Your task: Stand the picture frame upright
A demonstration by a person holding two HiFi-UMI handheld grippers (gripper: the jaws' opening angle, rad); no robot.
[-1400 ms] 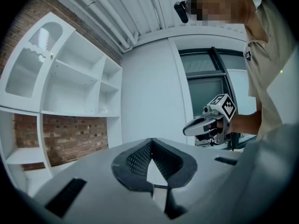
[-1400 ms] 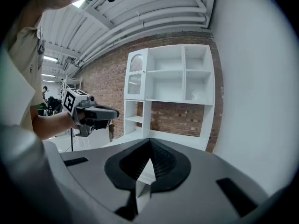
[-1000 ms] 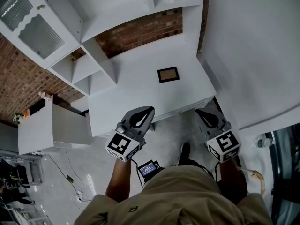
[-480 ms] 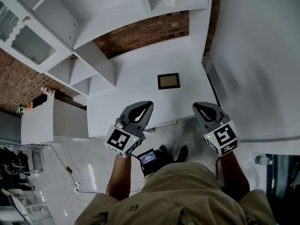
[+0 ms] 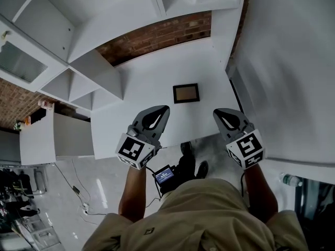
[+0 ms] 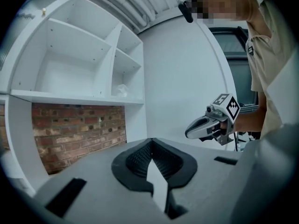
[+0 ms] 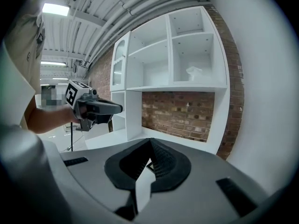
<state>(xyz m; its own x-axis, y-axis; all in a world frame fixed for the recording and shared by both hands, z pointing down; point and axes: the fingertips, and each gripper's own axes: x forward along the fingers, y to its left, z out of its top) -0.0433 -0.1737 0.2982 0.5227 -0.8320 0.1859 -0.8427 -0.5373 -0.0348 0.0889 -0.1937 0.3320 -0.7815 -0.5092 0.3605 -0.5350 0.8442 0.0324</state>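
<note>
Seen from above, a person in beige trousers (image 5: 209, 218) stands at the bottom of the head view, both forearms reaching forward. Dark shoes (image 5: 189, 161) rest on a pale glossy floor (image 5: 104, 192), with a small device with a lit screen (image 5: 164, 175) just beside them. Each hand holds a grey gripper bearing a cube with square markers. The left gripper (image 5: 165, 109) and the right gripper (image 5: 216, 112) are side by side, well apart from each other, their tips over the front edge of a white desk (image 5: 141, 93). Both grippers have their fingers pressed together with nothing between them, as each gripper view shows: the dark ribbed pads meet in a closed point. Beyond the grippers, and between them, the picture frame (image 5: 186, 93) lies flat and face up on the desk top, a small dark rectangle with a brownish centre. It sits towards the right side of the desk, apart from both grippers. Behind the desk is a red brick wall (image 5: 157, 35), and above that are white shelves (image 5: 110, 9) divided into open compartments. A plain white wall (image 5: 282, 61) runs along the right.
</note>
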